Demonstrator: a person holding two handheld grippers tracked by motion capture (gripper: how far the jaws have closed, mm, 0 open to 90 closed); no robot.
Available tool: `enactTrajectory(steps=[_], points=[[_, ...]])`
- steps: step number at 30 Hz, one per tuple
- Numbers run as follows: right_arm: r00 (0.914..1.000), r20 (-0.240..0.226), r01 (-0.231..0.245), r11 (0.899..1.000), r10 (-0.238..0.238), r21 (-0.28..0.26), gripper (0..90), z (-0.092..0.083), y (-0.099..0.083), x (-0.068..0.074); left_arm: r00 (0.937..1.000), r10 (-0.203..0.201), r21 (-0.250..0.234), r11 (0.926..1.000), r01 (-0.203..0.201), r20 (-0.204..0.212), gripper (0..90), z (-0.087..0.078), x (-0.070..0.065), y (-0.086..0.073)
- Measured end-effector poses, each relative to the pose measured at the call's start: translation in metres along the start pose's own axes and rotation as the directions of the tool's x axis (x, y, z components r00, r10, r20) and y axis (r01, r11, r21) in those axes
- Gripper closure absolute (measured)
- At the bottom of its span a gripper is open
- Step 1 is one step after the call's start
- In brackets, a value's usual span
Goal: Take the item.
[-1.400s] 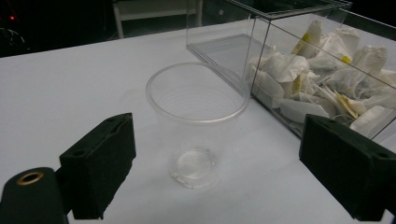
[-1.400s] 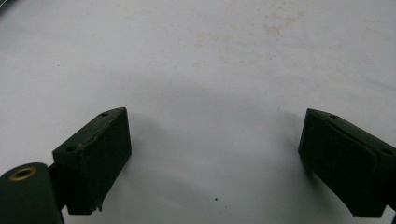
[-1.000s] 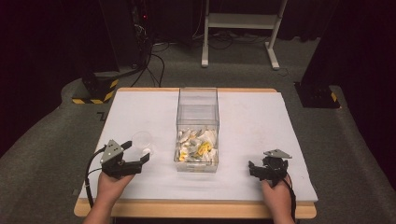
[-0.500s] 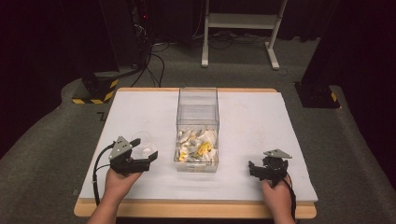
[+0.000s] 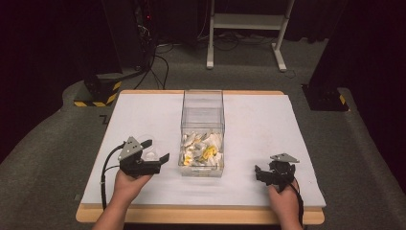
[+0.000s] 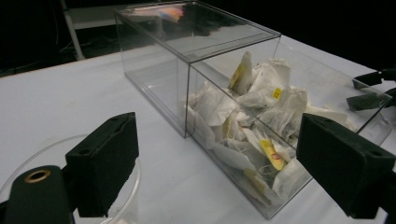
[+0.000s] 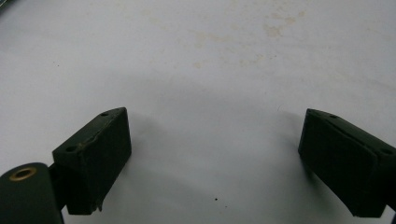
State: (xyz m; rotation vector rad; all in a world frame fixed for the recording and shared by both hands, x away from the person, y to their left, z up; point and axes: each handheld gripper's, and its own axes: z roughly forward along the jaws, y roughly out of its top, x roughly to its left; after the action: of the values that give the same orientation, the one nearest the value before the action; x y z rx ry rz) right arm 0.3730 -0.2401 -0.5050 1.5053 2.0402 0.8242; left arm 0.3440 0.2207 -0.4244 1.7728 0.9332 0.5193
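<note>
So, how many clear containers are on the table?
2: a tall clear box at the table's centre, holding tea bags, and a small round clear dish beside the left gripper, left of the box.

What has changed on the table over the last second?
The left gripper has moved in toward the clear box of tea bags, fingers open and holding nothing, passing over a clear round dish. The right gripper and the box stayed where they were.

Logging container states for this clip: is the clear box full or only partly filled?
Partly filled. In the clear box, tea bags pile at the near end; the far end is bare.
</note>
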Motion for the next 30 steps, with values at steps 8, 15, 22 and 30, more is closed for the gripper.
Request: enactTrajectory(steps=[8,15,22,30], points=[[1.0,0.0,0.0,1.0,0.0,0.0,9.2,0.0,0.0,0.0,0.9988,0.018,0.008,0.9998,-0.019,0.045,13.9,0.015,-0.014,0.009],[1.0,0.0,0.001,1.0,-0.001,0.0,9.2,0.0,0.0,0.0,0.9978,0.029,0.022,0.9993,-0.03,0.061,14.1,0.022,-0.019,0.014],[1.0,0.0,0.002,1.0,-0.002,-0.001,9.3,0.0,0.0,0.0,0.9965,0.032,0.035,0.9988,-0.035,0.077,14.2,0.026,-0.025,0.022],[1.0,0.001,0.003,1.0,-0.003,-0.002,9.3,0.0,0.0,0.0,0.9946,0.026,0.045,0.9985,-0.031,0.1,14.5,0.034,-0.03,0.024]])
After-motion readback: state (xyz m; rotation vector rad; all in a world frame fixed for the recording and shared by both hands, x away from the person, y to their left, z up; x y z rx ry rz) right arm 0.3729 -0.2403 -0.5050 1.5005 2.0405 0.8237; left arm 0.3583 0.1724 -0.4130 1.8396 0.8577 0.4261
